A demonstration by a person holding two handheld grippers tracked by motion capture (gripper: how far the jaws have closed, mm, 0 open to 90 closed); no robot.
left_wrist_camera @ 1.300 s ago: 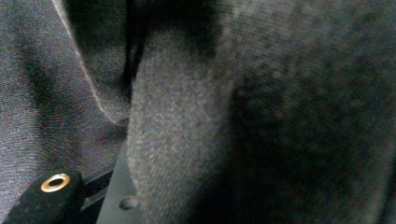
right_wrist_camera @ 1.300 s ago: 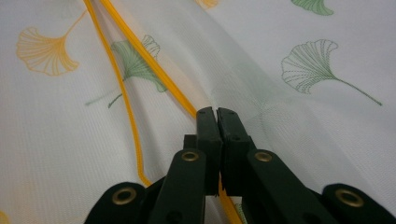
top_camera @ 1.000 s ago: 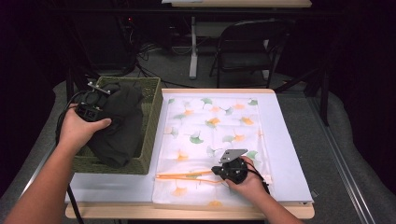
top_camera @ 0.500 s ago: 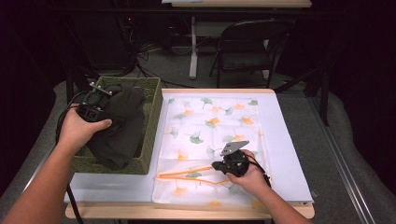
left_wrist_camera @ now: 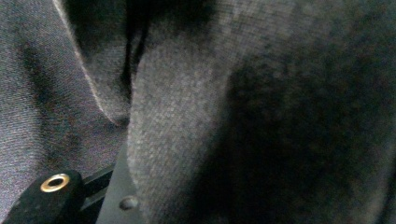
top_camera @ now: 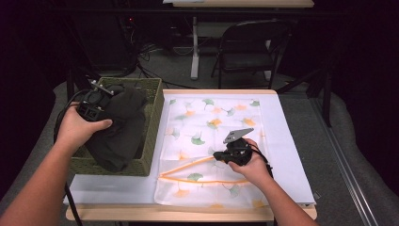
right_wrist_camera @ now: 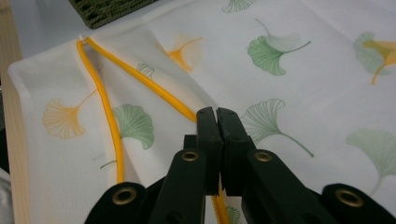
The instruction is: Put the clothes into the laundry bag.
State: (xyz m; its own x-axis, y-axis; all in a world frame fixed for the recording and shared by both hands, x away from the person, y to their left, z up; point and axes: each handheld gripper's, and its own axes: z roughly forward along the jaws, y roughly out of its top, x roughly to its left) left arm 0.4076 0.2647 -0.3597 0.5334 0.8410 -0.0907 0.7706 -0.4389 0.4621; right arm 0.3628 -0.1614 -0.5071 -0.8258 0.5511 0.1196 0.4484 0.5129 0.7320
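A white mesh bag (top_camera: 211, 117) printed with green and orange leaves lies flat on the table, its orange zipper (top_camera: 188, 165) parted near the front edge. My right gripper (top_camera: 219, 155) is shut on the upper zipper edge (right_wrist_camera: 140, 79) and holds it a little off the bag (right_wrist_camera: 289, 93). The right gripper (right_wrist_camera: 217, 116) has its jaws pressed together over that orange strip. A dark grey garment (top_camera: 117, 127) hangs in the green woven basket (top_camera: 153, 117) on the left. My left gripper (top_camera: 104, 98) is buried in the garment (left_wrist_camera: 187, 116), with knit cloth draped over its jaws.
The basket corner (right_wrist_camera: 107, 9) sits just beyond the bag's zipper end. A white sheet (top_camera: 113, 188) covers the tabletop under bag and basket. A black folding chair (top_camera: 249, 47) and a desk leg stand behind the table.
My right gripper has drawn the upper zipper edge away from the person, so the bag's mouth gapes wider. The left hand and garment have barely shifted.
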